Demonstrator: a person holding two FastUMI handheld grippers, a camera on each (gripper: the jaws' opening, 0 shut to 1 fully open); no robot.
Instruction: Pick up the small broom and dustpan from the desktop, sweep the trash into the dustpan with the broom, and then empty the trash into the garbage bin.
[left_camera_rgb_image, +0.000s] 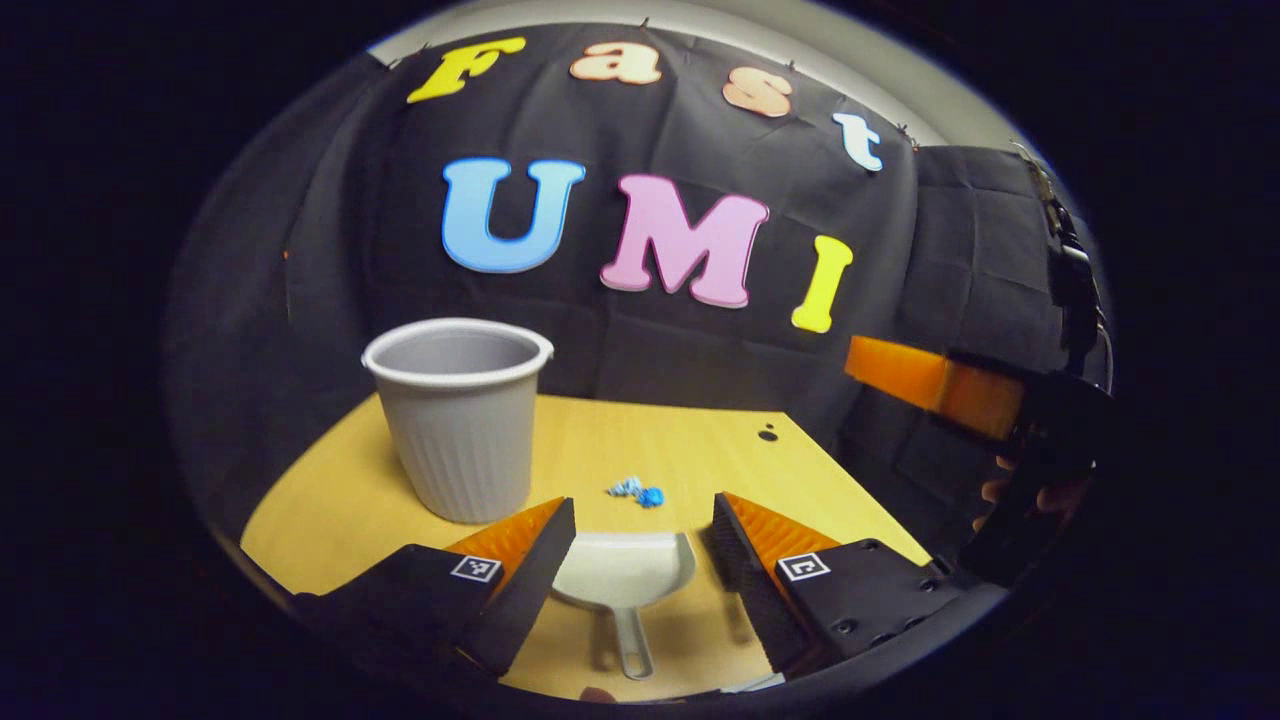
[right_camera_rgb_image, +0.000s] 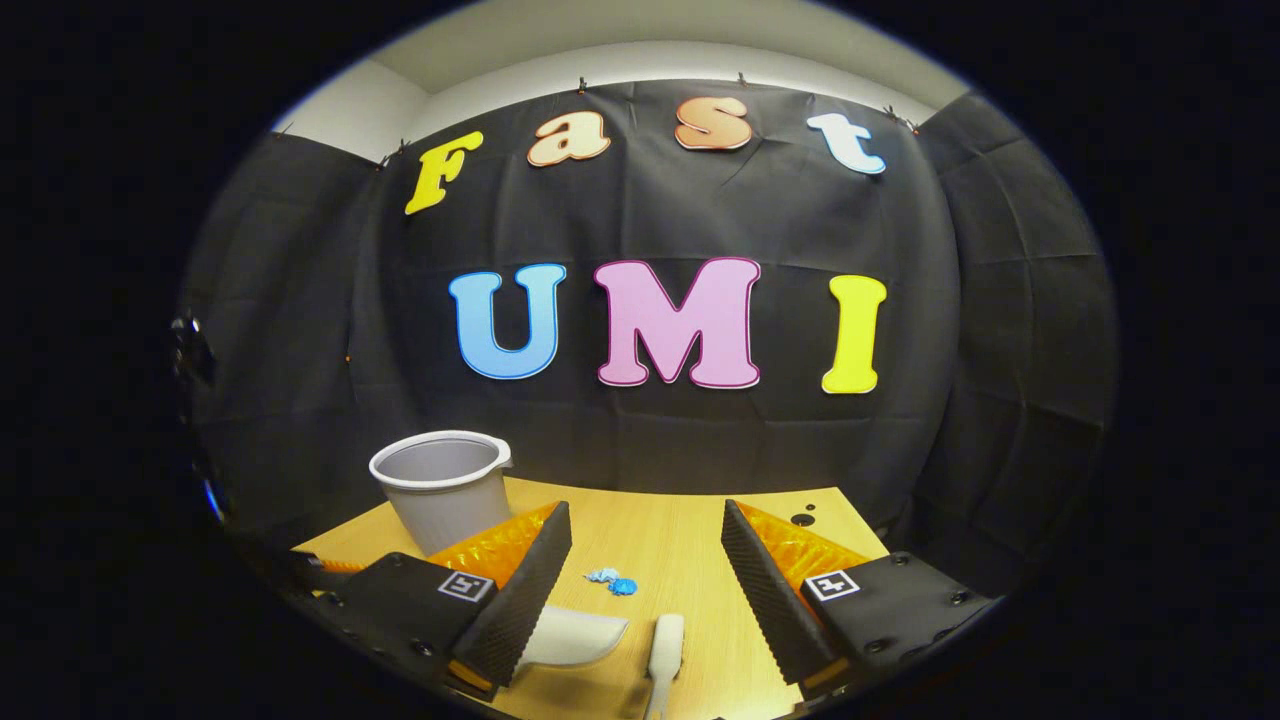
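A white dustpan (left_camera_rgb_image: 625, 570) lies flat on the wooden desk (left_camera_rgb_image: 330, 500), its handle (left_camera_rgb_image: 632, 645) pointing toward me. My left gripper (left_camera_rgb_image: 643, 503) hovers open above it, one finger to each side, touching nothing. Small blue trash (left_camera_rgb_image: 638, 491) lies just beyond the pan's mouth. In the right gripper view, my right gripper (right_camera_rgb_image: 645, 510) is open over the desk (right_camera_rgb_image: 680, 530). Below it lie the blue trash (right_camera_rgb_image: 612, 580), the dustpan (right_camera_rgb_image: 575, 635) partly behind a finger, and the small white broom (right_camera_rgb_image: 665, 645). The right gripper (left_camera_rgb_image: 940, 385) is also seen raised at the right, held by a hand (left_camera_rgb_image: 1000, 490).
A grey ribbed garbage bin (left_camera_rgb_image: 458, 420) stands upright on the desk's left part, behind the dustpan; it appears in the right gripper view too (right_camera_rgb_image: 440, 490). A dark hole (left_camera_rgb_image: 768, 433) marks the desk's far right corner. The desk's edges drop off left and right.
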